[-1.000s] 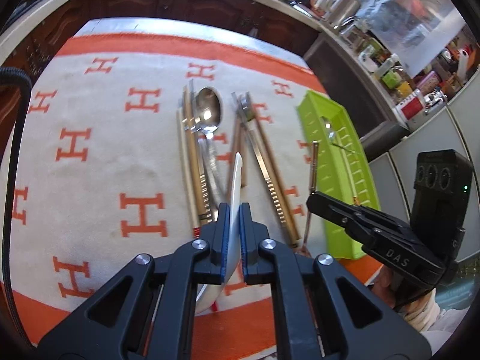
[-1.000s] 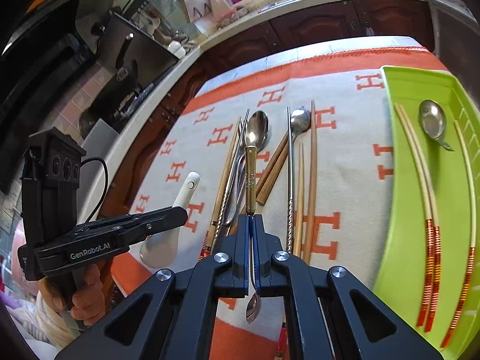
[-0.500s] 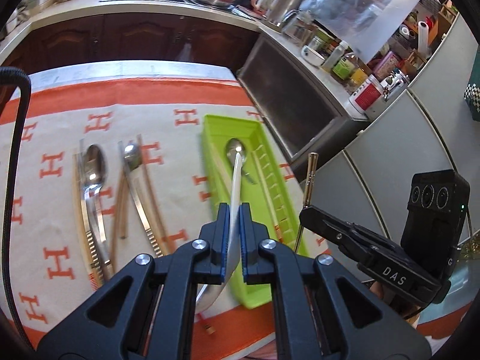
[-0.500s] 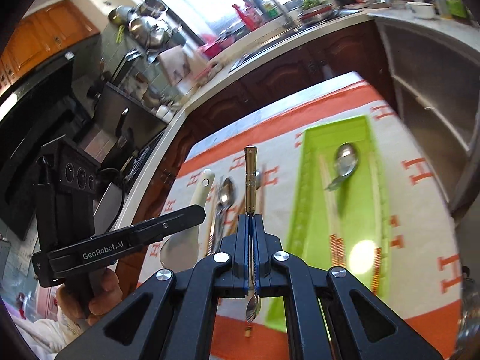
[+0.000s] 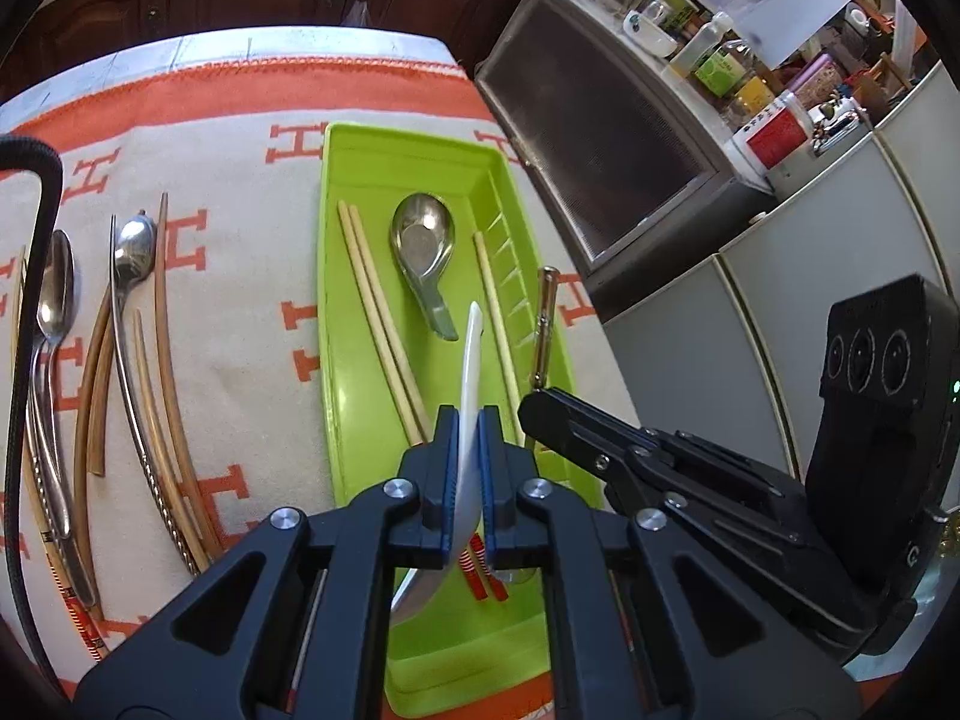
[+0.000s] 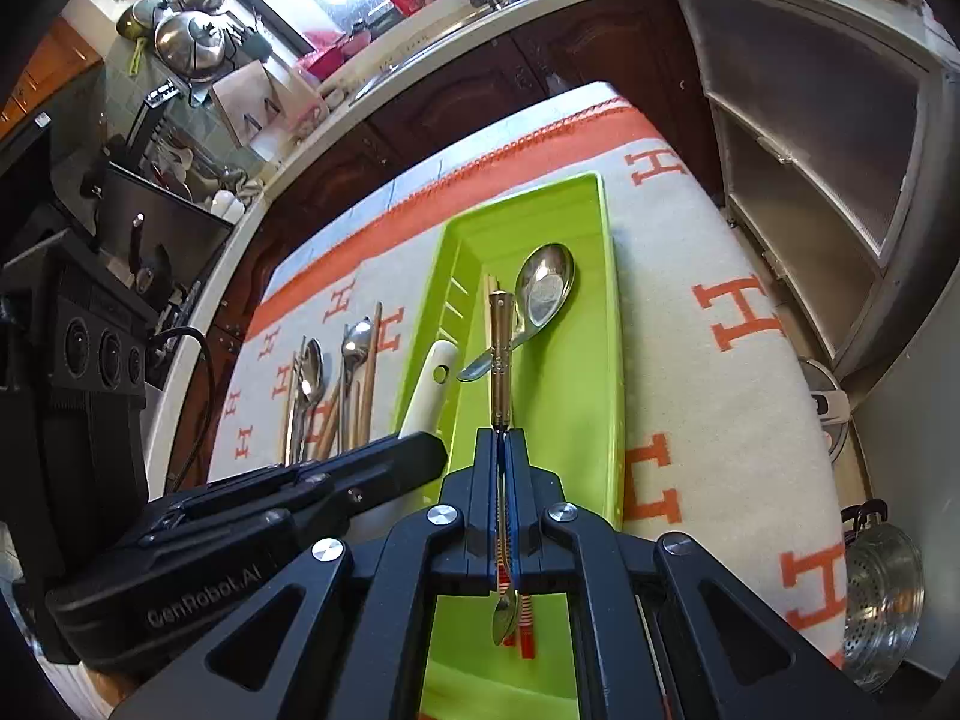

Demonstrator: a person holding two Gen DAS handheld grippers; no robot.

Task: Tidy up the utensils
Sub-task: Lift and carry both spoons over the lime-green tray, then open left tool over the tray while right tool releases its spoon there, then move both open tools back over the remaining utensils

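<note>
Fingers of the left gripper [image 5: 467,438] pinch a white ceramic soup spoon [image 5: 467,384] at bottom centre, above the lime-green plastic tray [image 5: 360,156]. The right gripper [image 6: 503,450], jaws pressed together, clamps a gold-handled metal spoon [image 6: 500,348] over that tray. Inside lie a steel soup spoon [image 5: 423,246] and pale chopsticks [image 5: 378,306]. Left of frame, more spoons and chopsticks [image 5: 129,354] rest on the orange-lettered cloth [image 5: 240,276].

The white spoon's bowl [image 5: 420,591] sits half hidden behind the left tongs [image 5: 466,468]; the tray's near end [image 6: 498,666] lies under the right tongs [image 6: 503,480]. The chopsticks' striped ends [image 6: 525,630] show only partly.
</note>
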